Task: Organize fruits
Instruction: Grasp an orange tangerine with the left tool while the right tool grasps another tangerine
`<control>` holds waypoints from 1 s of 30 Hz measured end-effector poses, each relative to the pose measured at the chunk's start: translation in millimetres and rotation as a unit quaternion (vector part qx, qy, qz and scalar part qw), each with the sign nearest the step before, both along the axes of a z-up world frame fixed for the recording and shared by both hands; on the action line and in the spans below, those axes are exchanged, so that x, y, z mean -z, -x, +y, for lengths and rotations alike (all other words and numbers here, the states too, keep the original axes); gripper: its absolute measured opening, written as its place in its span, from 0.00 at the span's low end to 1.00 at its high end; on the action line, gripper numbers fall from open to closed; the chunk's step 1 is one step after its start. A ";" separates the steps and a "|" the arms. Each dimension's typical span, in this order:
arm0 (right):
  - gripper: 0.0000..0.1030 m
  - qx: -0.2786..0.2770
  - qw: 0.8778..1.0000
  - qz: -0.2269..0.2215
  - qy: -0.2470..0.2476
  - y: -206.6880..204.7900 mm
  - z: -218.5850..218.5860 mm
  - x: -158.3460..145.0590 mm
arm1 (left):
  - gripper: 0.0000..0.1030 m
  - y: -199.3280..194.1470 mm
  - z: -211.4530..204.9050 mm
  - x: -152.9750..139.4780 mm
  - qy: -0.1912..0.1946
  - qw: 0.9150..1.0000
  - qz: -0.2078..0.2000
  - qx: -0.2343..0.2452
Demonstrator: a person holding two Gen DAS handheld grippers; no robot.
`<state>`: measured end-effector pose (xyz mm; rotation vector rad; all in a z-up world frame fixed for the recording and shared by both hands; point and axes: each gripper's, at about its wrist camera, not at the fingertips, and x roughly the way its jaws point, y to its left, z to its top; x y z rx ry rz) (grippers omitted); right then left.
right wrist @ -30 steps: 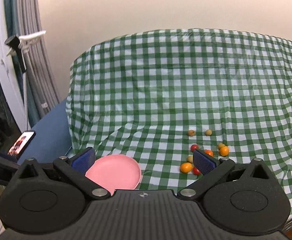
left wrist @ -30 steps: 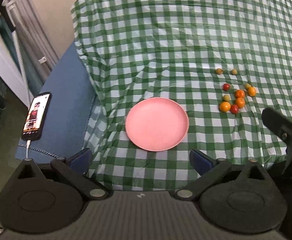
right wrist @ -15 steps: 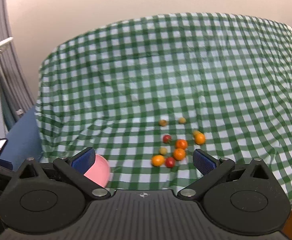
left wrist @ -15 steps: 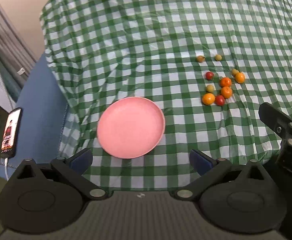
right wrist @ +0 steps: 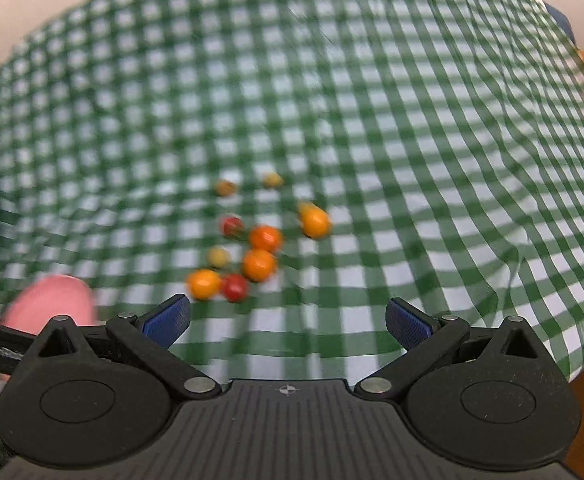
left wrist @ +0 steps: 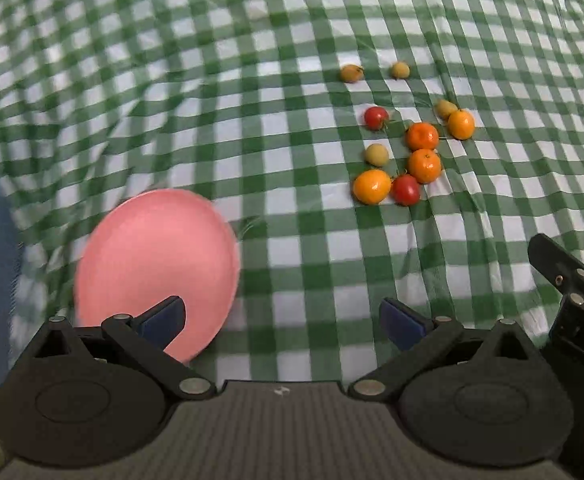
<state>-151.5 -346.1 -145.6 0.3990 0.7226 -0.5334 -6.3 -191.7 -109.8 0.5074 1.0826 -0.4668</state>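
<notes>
Both grippers closing in on the fruits

Since a second ago the fruits (right wrist: 251,248) loom nearer; plate (left wrist: 155,268) (empty) slides left. Left gripper (left wrist: 281,318) and right gripper (right wrist: 287,318) gape, holding nothing.

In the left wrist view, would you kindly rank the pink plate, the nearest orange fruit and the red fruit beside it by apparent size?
1. pink plate, largest
2. orange fruit
3. red fruit, smallest

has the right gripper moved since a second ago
Yes. The right gripper has swung right and closer: the fruit cluster on the checked cloth, once by its right finger, now lies left of centre and larger.
</notes>
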 end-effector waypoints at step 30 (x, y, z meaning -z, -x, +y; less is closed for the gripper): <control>0.36 -0.006 0.996 0.032 0.083 -154.2 -95.4 123.5 | 0.39 -105.5 -95.2 98.3 0.096 0.989 0.113 0.019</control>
